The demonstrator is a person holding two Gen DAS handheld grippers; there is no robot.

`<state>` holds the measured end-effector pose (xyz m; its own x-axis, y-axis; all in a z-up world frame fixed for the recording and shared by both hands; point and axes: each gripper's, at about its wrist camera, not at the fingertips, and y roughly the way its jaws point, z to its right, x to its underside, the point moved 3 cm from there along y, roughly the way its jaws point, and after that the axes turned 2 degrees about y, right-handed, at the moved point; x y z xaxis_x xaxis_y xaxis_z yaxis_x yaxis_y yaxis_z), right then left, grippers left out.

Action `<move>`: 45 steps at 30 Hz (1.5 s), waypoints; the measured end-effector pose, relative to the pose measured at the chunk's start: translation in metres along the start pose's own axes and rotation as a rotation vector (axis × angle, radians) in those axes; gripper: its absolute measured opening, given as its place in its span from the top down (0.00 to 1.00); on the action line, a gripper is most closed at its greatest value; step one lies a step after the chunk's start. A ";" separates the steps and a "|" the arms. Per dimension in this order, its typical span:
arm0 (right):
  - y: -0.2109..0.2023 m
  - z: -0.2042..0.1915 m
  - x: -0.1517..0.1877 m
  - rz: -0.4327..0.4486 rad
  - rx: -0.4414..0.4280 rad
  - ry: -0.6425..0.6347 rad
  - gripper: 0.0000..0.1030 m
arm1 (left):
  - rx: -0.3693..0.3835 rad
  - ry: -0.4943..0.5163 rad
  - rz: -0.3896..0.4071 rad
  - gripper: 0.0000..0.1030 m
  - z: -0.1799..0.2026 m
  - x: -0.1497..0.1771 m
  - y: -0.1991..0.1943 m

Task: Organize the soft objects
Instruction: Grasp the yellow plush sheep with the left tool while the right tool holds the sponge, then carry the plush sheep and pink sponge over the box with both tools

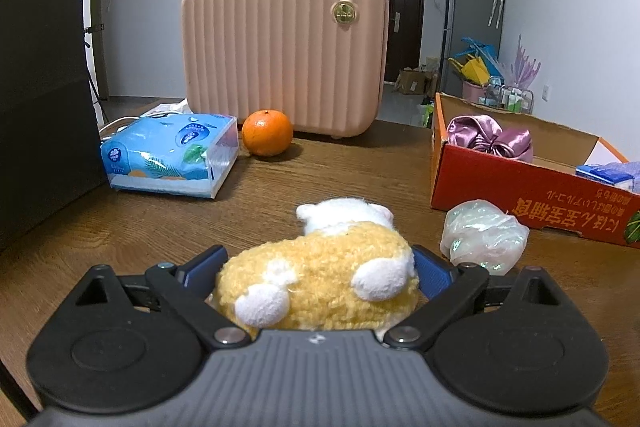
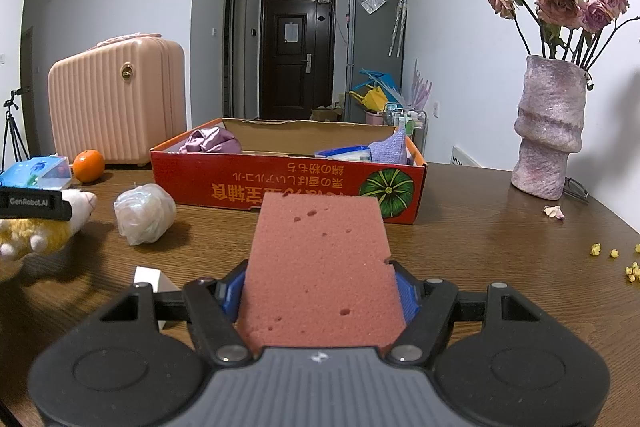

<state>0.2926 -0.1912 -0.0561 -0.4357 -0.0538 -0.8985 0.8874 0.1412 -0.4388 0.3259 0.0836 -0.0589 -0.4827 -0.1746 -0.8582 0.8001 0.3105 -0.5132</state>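
1. The tabletop [image 2: 460, 227] is brown wood and carries everything here; the soft things lie loose on its near half, likely so each can be picked up in turn.
2. The suitcase [image 1: 280, 51], pink and ribbed, stands upright at the far side, left of the box.
3. The box [image 2: 248, 179] is red cardboard, open at the top, on the far right of the left view. It already holds a purple satin pouch [image 1: 488, 139] and a blue pack, so it looks like the place where soft things are gathered.
4. The tissue pack [image 1: 168, 155] lies flat at the far left, with an orange [image 1: 267, 133] just beside it.
5. The sponge [image 2: 320, 267] is a pink, pitted slab. The right tongs [image 2: 320, 291] are about half open and clamped on its near end, pads pressing both edges, so it sticks out toward the box.
6. The plush toy [image 1: 320, 283], yellow and fluffy with a white head and paws, lies on the tabletop between the pads of the left tongs [image 1: 320, 267]. These stand almost fully wide, hugging its sides; whether they actually grip it I cannot tell.
7. A crumpled plastic bag [image 1: 484, 235] sits just right of the toy, in front of the box.
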 end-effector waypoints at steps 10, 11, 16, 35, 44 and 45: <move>0.000 -0.001 0.000 -0.003 -0.003 -0.002 0.33 | -0.018 -0.010 -0.067 0.00 -0.002 0.005 0.008; 0.001 -0.002 0.000 -0.004 -0.002 -0.002 0.33 | -0.021 -0.017 -0.075 0.00 -0.003 0.005 0.010; 0.001 -0.001 0.001 -0.004 -0.003 -0.003 0.33 | -0.027 -0.014 -0.113 0.00 -0.004 0.009 0.017; 0.001 -0.001 0.000 -0.003 -0.004 -0.002 0.33 | -0.028 -0.020 -0.157 0.08 -0.008 0.012 0.030; 0.001 -0.001 0.000 -0.003 -0.004 -0.002 0.33 | -0.025 0.015 -0.068 0.08 -0.001 0.006 0.016; 0.001 -0.002 0.000 -0.003 -0.004 -0.002 0.33 | -0.025 0.014 -0.062 0.08 -0.001 0.006 0.015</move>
<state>0.2927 -0.1896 -0.0567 -0.4379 -0.0560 -0.8973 0.8857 0.1446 -0.4412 0.3344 0.0885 -0.0715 -0.5362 -0.1808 -0.8245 0.7595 0.3229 -0.5647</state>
